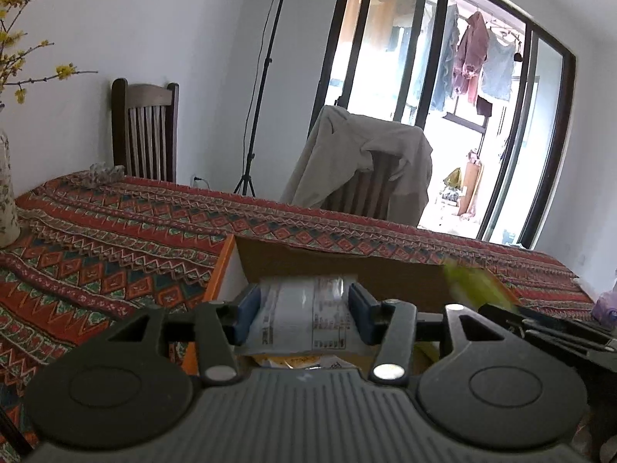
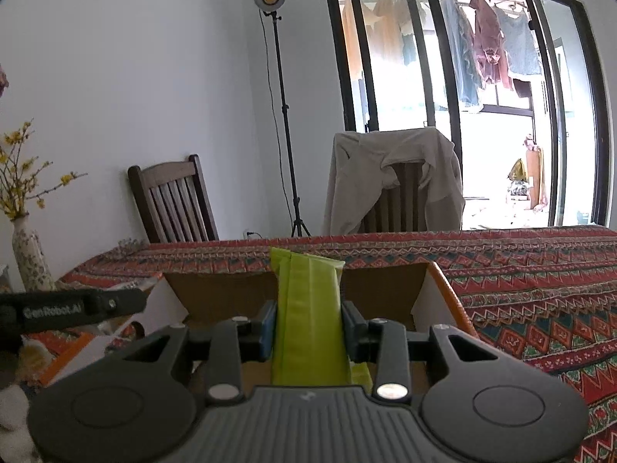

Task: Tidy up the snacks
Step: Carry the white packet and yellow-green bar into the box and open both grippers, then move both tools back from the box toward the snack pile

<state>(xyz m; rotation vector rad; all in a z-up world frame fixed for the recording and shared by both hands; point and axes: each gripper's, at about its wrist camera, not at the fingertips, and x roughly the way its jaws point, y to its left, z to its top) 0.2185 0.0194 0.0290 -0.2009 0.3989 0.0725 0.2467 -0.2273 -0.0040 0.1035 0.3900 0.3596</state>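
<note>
The left gripper (image 1: 304,314) was closed on a pale printed packet (image 1: 297,308), held just over the open box (image 1: 335,266). The right gripper (image 2: 308,332) pinched a green packet (image 2: 308,308) upright above the same box (image 2: 385,289). Under the left packet, something yellowish lay inside, too hidden to name. Both snacks looked ready to be dropped in, so the sorting seemed partly done; a few items sat blurred at the right view's left edge, perhaps still to go. Beyond, patterned tablecloth (image 1: 115,239) and chairs.
</note>
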